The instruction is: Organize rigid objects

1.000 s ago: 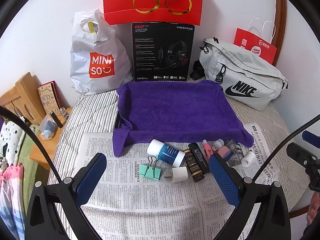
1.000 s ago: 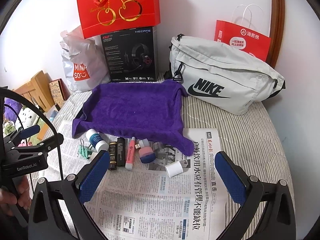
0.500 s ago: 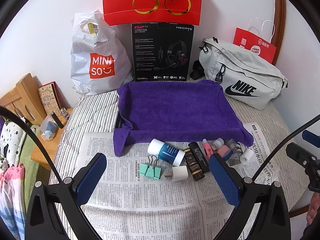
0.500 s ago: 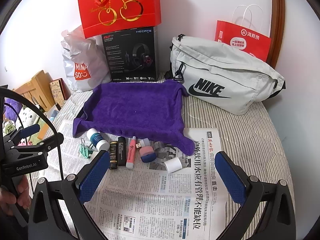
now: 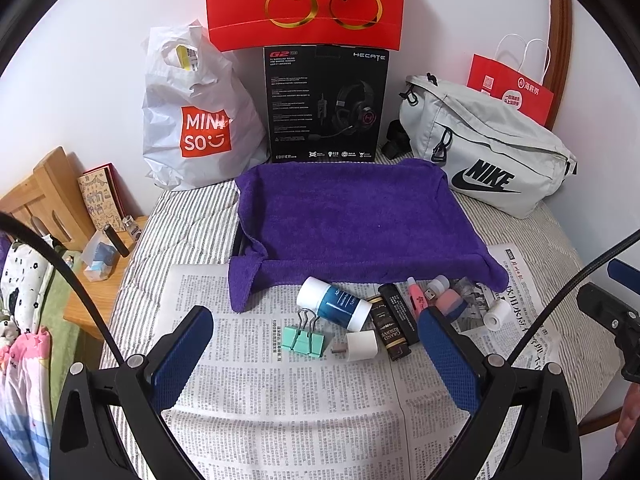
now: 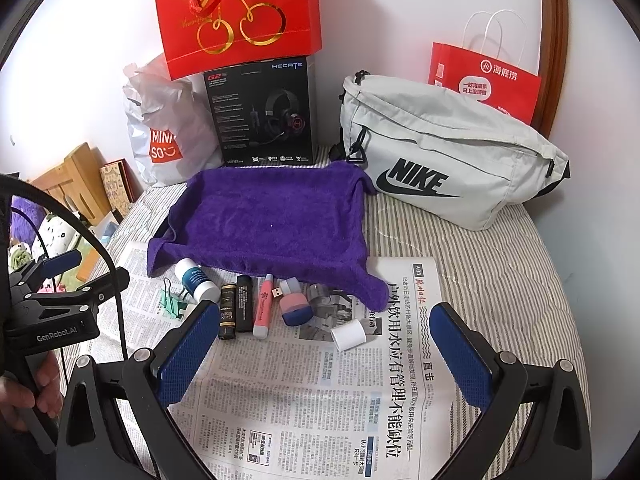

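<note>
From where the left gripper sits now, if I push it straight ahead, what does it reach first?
Probably the white plug adapter and mint binder clip, lying on the newspaper between the open left gripper's fingers, just ahead. Behind them lies the blue-and-white bottle. Depth is uncertain.

My left gripper (image 5: 316,354) jaws wide apart, nothing between the pads, pointing forward and slightly down. My right gripper (image 6: 326,354) same: jaws spread wide, empty, angled forward and down. Left gripper sits beside the right, seen at the right view's left edge, my left hand (image 6: 24,396) wrapped round its handle. Both held level, apart.
</note>
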A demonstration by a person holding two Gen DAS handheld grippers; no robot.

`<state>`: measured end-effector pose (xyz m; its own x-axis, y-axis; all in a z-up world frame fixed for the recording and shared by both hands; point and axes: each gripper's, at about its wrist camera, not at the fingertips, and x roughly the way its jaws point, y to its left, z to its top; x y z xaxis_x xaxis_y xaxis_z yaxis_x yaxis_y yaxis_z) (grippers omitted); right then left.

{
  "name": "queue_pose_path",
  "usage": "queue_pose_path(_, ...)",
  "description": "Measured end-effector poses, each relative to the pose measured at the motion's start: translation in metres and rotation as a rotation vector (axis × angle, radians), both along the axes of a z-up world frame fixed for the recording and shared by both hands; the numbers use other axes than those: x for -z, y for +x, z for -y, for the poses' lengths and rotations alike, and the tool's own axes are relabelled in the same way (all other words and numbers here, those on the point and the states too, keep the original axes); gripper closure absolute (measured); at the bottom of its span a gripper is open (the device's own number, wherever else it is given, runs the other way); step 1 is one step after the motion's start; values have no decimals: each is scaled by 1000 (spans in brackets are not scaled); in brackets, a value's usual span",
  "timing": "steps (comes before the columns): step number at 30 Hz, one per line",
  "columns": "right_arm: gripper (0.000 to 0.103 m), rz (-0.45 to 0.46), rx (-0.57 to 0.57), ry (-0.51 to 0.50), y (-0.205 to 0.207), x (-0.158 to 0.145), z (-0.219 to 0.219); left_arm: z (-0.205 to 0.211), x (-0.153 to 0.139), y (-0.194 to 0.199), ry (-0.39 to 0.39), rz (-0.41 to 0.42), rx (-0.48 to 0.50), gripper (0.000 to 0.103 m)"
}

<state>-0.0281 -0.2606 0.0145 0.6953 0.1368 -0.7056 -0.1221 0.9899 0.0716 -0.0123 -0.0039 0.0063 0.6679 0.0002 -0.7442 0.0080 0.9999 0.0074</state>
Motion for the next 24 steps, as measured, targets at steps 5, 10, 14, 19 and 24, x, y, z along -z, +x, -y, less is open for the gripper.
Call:
queue_pose_path(5,0,0,1,-1,-1,0,1,0,0,0,0,1,0,0)
queue_pose_path(10,0,-1,3,-2,-1,0,2,0,0,0,1,-1,0,0)
queue_pose_path(14,0,0,3,-2,-1,-1,1,0,0,0,1,0,-1,0)
queue_pose_path(19,0,-1,3,-1,-1,0,1,0,-1,-1,2,-1,1,0)
queue_pose_path(24,0,8,4,1,2,0,3,1,-1,-1,2,-3,3,0)
